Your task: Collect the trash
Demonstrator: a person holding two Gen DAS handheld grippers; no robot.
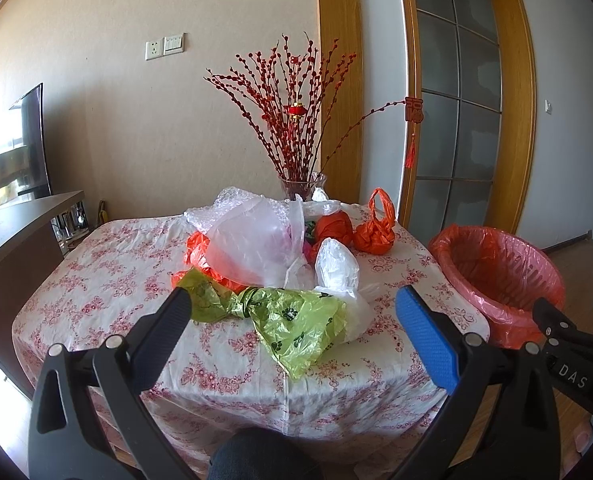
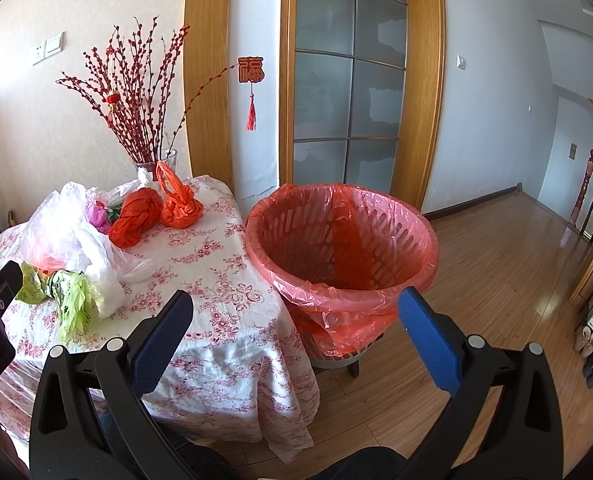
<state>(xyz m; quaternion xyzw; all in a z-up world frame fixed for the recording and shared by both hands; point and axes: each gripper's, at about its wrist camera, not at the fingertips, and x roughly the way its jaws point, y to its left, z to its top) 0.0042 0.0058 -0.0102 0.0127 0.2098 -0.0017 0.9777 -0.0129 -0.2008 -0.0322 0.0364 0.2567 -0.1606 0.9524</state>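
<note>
Several plastic bags lie heaped on the floral tablecloth (image 1: 108, 280): a green bag (image 1: 284, 316) at the front, a white bag (image 1: 336, 268), a clear bubble-wrap bag (image 1: 248, 236) and two knotted orange bags (image 1: 374, 236) at the back. My left gripper (image 1: 292, 312) is open and empty, held short of the green bag. My right gripper (image 2: 294, 312) is open and empty, facing the bin (image 2: 340, 256) lined with a red bag, which stands right of the table. The green bag (image 2: 72, 300) and orange bags (image 2: 180, 208) also show in the right wrist view.
A glass vase (image 1: 302, 186) with red berry branches stands at the table's back edge. A dark counter (image 1: 12, 236) is to the left. A glass door (image 2: 348, 80) is behind the bin, with wooden floor (image 2: 496, 280) to the right.
</note>
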